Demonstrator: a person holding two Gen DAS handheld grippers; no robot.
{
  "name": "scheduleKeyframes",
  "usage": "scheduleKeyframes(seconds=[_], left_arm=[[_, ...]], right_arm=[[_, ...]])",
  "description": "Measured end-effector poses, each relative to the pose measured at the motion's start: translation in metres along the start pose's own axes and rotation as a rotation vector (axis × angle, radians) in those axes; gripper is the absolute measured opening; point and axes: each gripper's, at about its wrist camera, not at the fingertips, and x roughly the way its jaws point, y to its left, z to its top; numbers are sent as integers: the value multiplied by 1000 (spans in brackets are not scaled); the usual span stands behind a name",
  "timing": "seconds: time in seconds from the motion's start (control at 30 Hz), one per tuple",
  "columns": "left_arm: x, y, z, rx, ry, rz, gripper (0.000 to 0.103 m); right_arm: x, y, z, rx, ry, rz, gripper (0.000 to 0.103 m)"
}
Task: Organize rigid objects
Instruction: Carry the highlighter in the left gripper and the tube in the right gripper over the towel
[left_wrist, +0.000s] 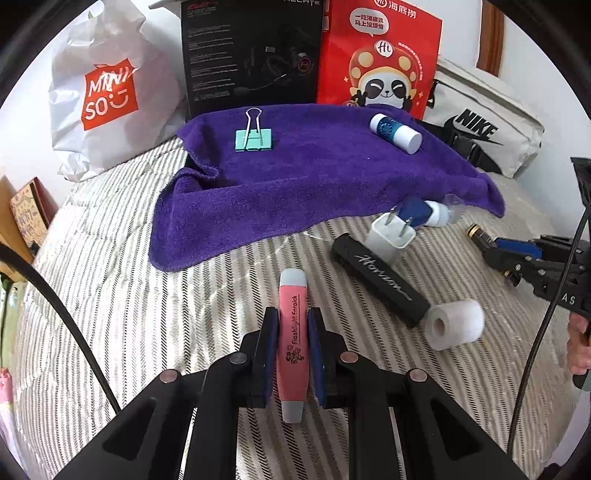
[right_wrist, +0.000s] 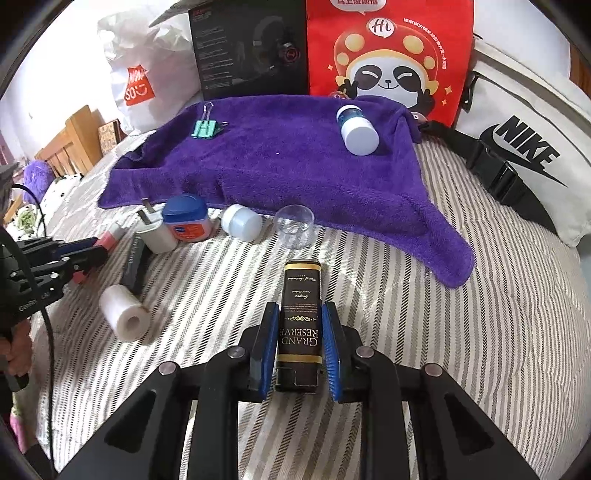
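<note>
My left gripper is shut on a pink highlighter with grey caps, held over the striped bedding. In the right wrist view my right gripper is shut on a black box with gold "Grand Reserve" lettering. A purple towel lies ahead with a teal binder clip and a blue-and-white bottle on it. Loose beside the towel's near edge lie a white charger plug, a black "Horizon" case, a white roll, a blue-lidded jar, a white cap and a clear cup.
Behind the towel stand a white Miniso bag, a black carton and a red panda bag. A white Nike bag lies at the right. A wooden bed frame and a book lie left. Each view shows the other gripper at its edge.
</note>
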Motion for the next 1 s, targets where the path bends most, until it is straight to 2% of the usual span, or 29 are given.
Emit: scheduleKeyframes(seconds=[0.07,0.33,0.47,0.57,0.73,1.0], left_arm=[[-2,1,0,-12,3,-6,16],[-23,3,10,-37,-30,-37,16],[-35,9,20,-46,-57,-63,16],[-40,16,30,-61,-74,-49,16],[-42,33,52,-111,-90,-63,16],[-28,41,83,-117,-82,-52,16]], right_arm=[[-3,2,-1,-12,10,5,24],[-33,5,6,6,-46,45,24],[-46,7,21,-35,-76,47,24],[-49,1,36,-29,-88,49,24],[-44,-14,56,14,-97,58,24],[-20,-42,92,66,-87,39,24]])
